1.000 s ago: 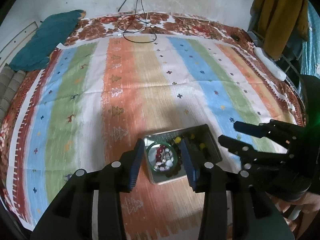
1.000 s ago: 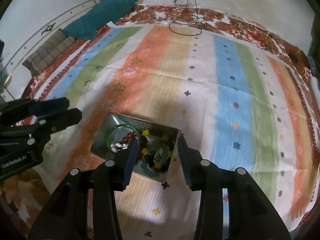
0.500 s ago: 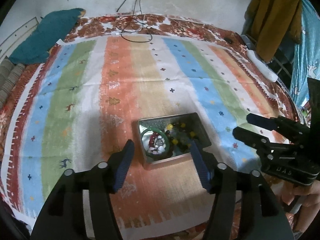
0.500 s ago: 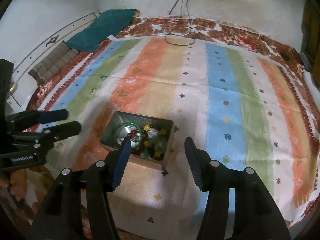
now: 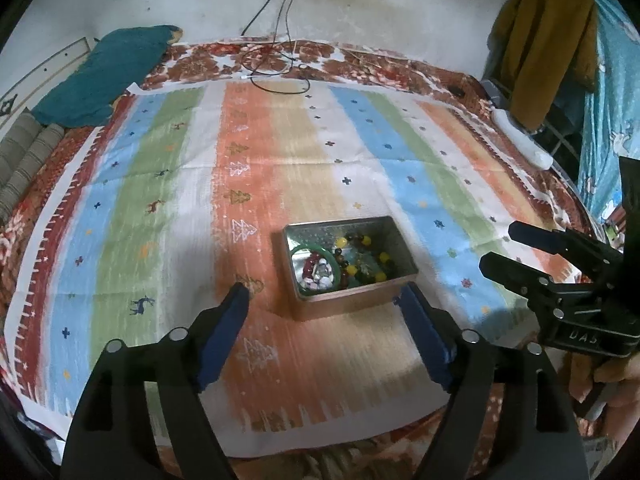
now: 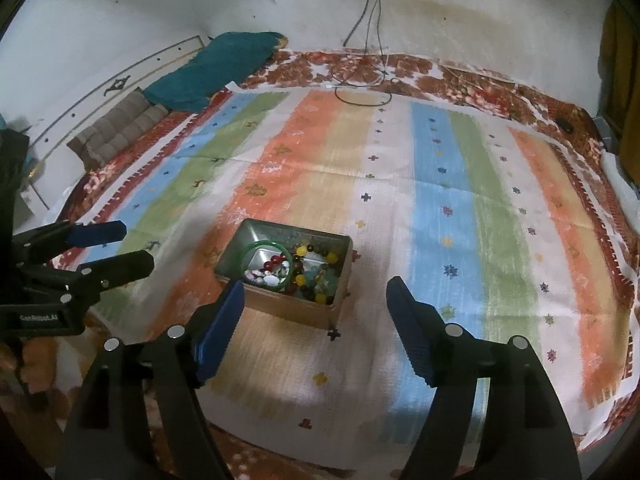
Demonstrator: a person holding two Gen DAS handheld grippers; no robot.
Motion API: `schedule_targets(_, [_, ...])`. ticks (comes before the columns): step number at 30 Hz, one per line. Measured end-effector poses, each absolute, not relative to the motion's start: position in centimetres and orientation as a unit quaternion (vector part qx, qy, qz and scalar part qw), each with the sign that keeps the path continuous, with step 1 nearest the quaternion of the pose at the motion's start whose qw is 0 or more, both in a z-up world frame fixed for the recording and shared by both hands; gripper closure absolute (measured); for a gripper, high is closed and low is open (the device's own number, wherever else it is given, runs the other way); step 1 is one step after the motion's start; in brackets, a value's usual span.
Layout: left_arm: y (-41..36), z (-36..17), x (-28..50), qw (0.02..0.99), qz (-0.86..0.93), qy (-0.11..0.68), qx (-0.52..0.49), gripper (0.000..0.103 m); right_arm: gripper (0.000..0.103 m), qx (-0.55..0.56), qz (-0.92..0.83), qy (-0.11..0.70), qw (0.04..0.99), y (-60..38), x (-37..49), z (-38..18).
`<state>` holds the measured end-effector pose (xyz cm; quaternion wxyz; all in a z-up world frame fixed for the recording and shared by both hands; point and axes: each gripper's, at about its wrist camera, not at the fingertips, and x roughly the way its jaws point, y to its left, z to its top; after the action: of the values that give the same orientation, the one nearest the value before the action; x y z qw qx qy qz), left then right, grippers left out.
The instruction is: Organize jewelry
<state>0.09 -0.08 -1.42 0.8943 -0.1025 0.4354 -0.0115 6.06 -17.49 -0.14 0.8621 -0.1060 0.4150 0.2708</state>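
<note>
A rectangular metal tin [image 5: 394,292] [image 6: 292,312] sits on the striped cloth [image 5: 320,168], with no lid on it. Inside it lie a green bangle [image 5: 338,258] [image 6: 266,244], white and red beads and a heap of yellow, dark and green beads [image 5: 362,260] [image 6: 316,270]. My left gripper [image 5: 324,298] hovers just in front of the tin, its jaws opening, with nothing between them. My right gripper [image 6: 314,292] hangs in front of the tin's near side, its jaws opening too, and nothing is held. Each gripper also shows in the other's view, the right gripper [image 5: 508,248] and the left gripper [image 6: 128,246].
The cloth covers a floral bedspread [image 5: 360,68]. A teal pillow [image 5: 108,72] and a folded grey mat [image 6: 120,128] lie at the far left. Black cables [image 5: 276,68] run down from the wall. Clothes [image 5: 540,48] hang at the right.
Both grippers have pulled back and up from the tin and spread their jaws much wider. The tin now sits ahead of the fingertips rather than between them.
</note>
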Motion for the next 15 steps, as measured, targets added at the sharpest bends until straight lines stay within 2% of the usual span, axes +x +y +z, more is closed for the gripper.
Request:
schedule_targets(5, [-0.9, -1.3, -0.8, 0.900, -0.016, 0.427, -0.083, 0.011, 0.020, -0.106, 0.272, 0.402, 0.868, -17.9, 4.7, 0.2])
schedule_targets(9, [-1.4, -1.6, -1.4, 0.904, -0.005, 0.422, -0.075, 0.007, 0.020, -0.122, 0.264, 0.383, 0.877, -17.8, 3.5, 0.3])
schedule_targets(15, [-1.6, -1.0, -2.6, 0.919, 0.009, 0.388, -0.067, 0.006, 0.009, -0.117, 0.263, 0.372, 0.882, -18.1, 2.9, 0.5])
